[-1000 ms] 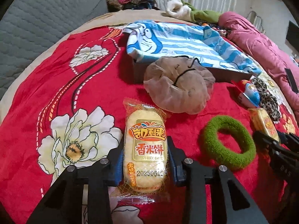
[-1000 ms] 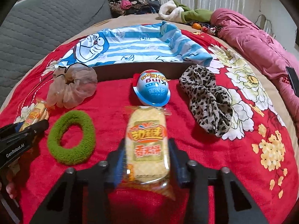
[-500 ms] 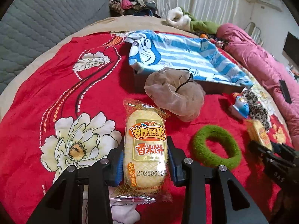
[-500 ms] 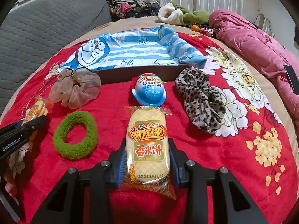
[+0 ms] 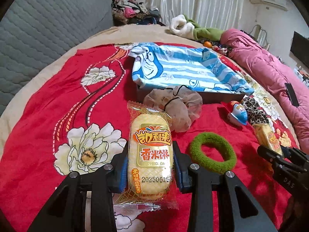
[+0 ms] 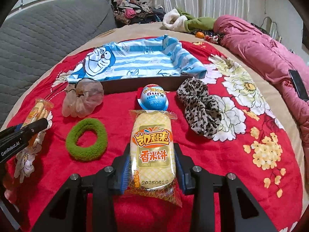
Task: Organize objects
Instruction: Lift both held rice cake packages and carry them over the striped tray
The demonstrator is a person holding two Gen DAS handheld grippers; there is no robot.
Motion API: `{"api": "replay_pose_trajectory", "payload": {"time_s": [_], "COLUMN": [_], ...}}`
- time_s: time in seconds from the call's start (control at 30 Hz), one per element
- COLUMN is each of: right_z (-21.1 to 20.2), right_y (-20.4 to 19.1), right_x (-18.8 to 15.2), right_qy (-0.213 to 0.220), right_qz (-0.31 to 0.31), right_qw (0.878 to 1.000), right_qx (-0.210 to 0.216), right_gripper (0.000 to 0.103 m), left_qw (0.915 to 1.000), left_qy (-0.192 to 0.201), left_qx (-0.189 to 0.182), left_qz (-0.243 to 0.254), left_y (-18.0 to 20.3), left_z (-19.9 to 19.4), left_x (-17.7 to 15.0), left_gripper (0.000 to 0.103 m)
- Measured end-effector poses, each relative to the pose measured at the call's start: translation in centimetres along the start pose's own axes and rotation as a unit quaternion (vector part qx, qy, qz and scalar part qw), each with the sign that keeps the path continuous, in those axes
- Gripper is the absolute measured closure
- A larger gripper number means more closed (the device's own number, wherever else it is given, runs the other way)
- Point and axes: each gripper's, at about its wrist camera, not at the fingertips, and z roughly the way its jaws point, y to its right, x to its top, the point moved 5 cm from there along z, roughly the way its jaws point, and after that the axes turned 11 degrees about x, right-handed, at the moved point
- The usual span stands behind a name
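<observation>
**Two snack packs, one box far ahead**

While the left gripper (image 5: 150,166) squeezes its rice cake pack (image 5: 151,152) on both sides, the pack's long side points away, toward the striped box (image 5: 181,71) far ahead and a bit right.

From the right view, the right gripper (image 6: 152,172) hugs its own rice cake pack (image 6: 152,150) the same way. It points far too, at the box (image 6: 135,61), with a blue egg toy (image 6: 153,98) in between.
</observation>
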Motion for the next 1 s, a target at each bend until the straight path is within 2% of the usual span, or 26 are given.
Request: {"api": "replay_pose_trajectory", "payload": {"time_s": [0.63, 1.0], "right_z": [-6.5, -11.1], "right_y": [-2.8, -4.0], "right_x": [1.6, 2.3], "right_qy": [0.053, 0.092], "right_qz": [-0.029, -0.042], "right_qw": [0.998, 0.995], "right_qx": [0.007, 0.016], "right_gripper": [0.063, 0.063], "left_qw": [0.9995, 0.9964], "left_qy": [0.025, 0.078], "left_qx": [0.013, 0.032], "left_qz": [-0.011, -0.010], "left_y": [0.1, 0.1], "left_z": [-5.5, -11.3], "left_x": [-0.4, 1.1], "left_gripper": [0.064, 0.064]}}
